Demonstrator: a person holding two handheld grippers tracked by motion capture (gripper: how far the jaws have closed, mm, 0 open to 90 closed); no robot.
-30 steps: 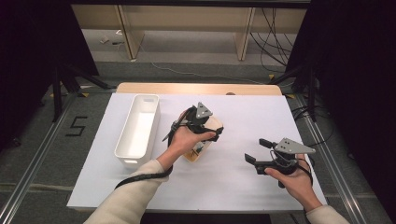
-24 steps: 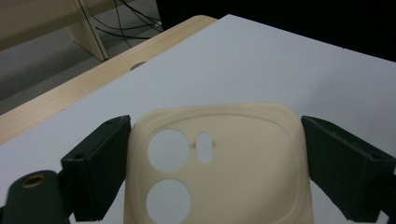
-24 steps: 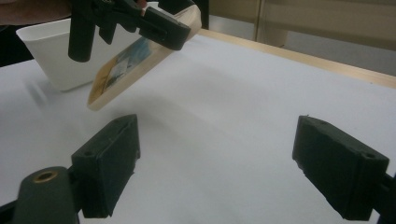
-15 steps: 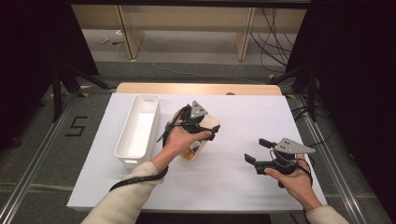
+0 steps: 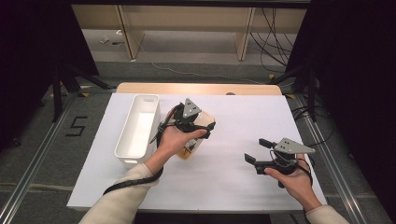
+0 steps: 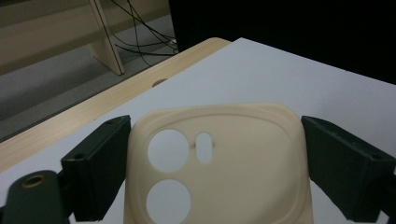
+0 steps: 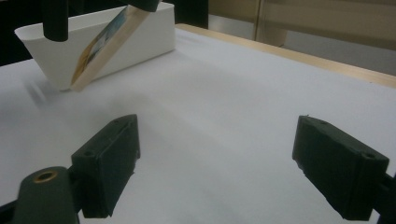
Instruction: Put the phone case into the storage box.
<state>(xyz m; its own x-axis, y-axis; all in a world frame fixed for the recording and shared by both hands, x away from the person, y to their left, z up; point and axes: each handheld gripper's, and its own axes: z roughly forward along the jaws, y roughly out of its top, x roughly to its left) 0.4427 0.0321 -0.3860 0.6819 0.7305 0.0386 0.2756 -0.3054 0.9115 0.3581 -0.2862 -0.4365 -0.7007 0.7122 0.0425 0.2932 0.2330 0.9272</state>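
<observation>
A cream phone case with round camera cut-outs is held tilted beside the white bin, and my left gripper is shut on it. In the left gripper view the case spans the gap between the two black jaws of that gripper. From the right gripper view the case slants down in front of the bin, its lower end near the table. My right gripper rests low at the table's right, open, with nothing between its jaws.
A white sheet covers the table, with a wooden edge along the far side. The long white bin stands at the left of the sheet. Cables and shelf legs lie on the floor beyond the table.
My left gripper has risen and shifted a little toward the bin with the phone case in it. The right gripper has stayed where it was.
</observation>
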